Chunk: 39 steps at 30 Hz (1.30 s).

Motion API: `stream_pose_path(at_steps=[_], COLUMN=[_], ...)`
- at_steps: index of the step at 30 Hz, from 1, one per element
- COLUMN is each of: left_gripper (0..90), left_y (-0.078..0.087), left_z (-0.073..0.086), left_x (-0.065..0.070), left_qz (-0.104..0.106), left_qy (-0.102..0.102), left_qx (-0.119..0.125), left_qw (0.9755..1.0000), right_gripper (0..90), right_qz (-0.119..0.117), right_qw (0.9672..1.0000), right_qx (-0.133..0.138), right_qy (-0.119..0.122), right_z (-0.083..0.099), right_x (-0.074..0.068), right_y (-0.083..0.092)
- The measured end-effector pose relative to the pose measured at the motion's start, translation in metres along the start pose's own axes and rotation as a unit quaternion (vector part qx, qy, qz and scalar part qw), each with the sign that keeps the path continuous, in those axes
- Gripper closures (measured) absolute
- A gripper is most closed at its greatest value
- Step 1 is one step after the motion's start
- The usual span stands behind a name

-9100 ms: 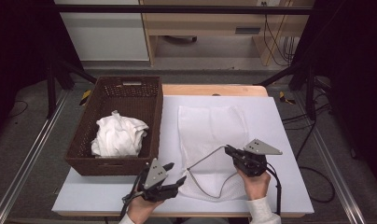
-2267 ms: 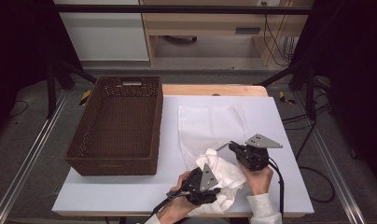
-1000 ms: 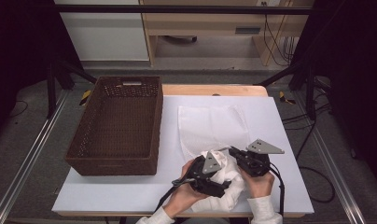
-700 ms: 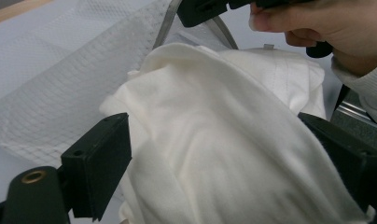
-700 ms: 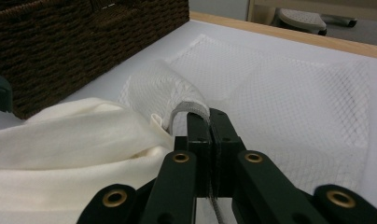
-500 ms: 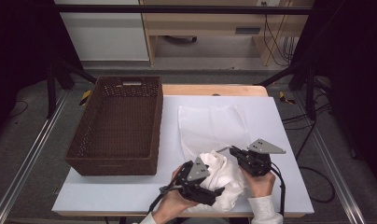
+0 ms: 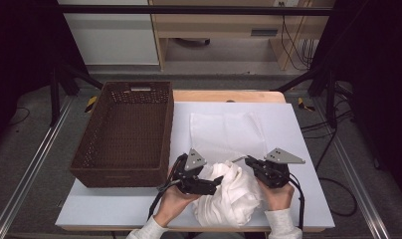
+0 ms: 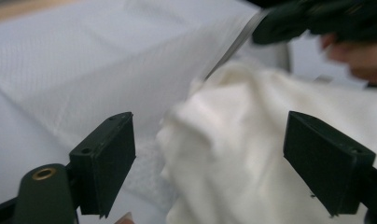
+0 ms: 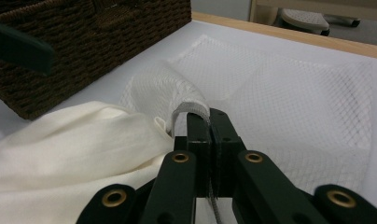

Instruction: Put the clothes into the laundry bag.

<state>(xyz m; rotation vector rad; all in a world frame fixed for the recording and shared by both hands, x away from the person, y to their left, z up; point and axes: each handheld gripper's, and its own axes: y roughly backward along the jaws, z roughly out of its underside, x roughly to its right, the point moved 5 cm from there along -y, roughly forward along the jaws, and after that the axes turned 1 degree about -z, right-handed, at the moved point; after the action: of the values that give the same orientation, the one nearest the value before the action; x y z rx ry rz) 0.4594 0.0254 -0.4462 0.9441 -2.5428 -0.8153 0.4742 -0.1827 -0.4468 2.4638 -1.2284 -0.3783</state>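
Mesh bag (image 9: 289, 102) edge in shut R claw (image 9: 203, 119)

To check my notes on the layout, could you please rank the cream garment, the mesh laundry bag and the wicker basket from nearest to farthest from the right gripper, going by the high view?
1. mesh laundry bag: its edge is pinched in the right gripper.
2. cream garment: bunched just left of it.
3. wicker basket: far left of the table.
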Motion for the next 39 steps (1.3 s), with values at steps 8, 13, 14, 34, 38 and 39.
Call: stream_pose_path(at_steps=[8, 13, 14, 34, 38, 39], left_gripper=[34.0, 73.9, 76.2, 65.0, 35.0, 28.2], left_y=[-0.038, -0.033, -0.031, -0.065, -0.046, -0.039], left_z=[0.017, 0.013, 0.01, -0.015, -0.013, -0.012], left_x=[0.012, 0.021, 0.023, 0.028, 0.031, 0.031], left_qz=[0.072, 0.062, 0.062, -0.029, -0.027, -0.02], left_qy=[0.018, -0.004, -0.01, -0.064, -0.064, -0.065], left_qx=[-0.019, -0.018, -0.013, -0.036, -0.025, -0.021], left_qw=[0.9971, 0.9979, 0.9979, 0.9969, 0.9973, 0.9975], right_gripper=[88.6, 88.7, 88.7, 88.7, 88.7, 88.7], right_qz=[-0.001, 0.0, 0.001, -0.003, -0.001, 0.0], right_qw=[1.0, 1.0, 1.0, 0.9995, 0.9998, 0.9998], right_qx=[-0.003, -0.004, -0.003, 0.03, 0.019, 0.019], right_qy=[0.002, -0.001, 0.0, -0.004, -0.002, -0.002], right_z=[0.001, 0.001, 0.001, -0.004, -0.001, -0.001], right_x=[-0.001, 0.0, -0.001, -0.001, 0.0, -0.001], right_y=[-0.003, -0.005, -0.005, 0.006, 0.004, 0.004])
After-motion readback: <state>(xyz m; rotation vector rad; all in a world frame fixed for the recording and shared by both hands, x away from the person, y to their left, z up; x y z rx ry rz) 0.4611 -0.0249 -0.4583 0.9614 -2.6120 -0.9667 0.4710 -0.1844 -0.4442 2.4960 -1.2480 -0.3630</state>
